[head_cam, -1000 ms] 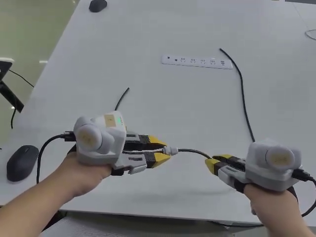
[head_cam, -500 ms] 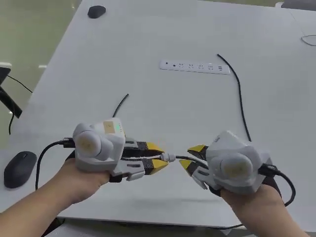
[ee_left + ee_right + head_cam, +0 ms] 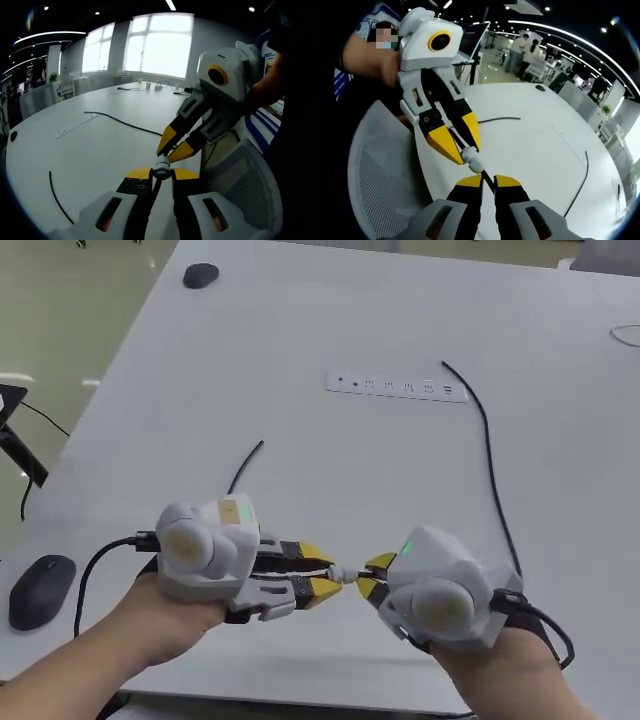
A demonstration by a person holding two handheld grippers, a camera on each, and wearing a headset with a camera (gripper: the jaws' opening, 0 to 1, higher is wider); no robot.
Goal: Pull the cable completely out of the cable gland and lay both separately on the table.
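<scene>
The left gripper (image 3: 322, 571) has its jaws drawn in to a narrow gap, pinching the white cable gland (image 3: 346, 574) at their yellow tips. In the left gripper view the gland sits right between those tips, with a dark line running back from it between the jaws. The right gripper (image 3: 372, 577) meets it nose to nose. Its jaws are pressed almost together on the black cable (image 3: 487, 178) just where it leaves the gland, so only a short piece of cable shows between the gland and the tips. The gland is held in the air over the near edge of the counter (image 3: 330, 480), well apart from the power strip (image 3: 396, 386) and on the person's side of it. Its long axis lies roughly parallel to the strip, with the cable end pointing toward the right gripper.
</scene>
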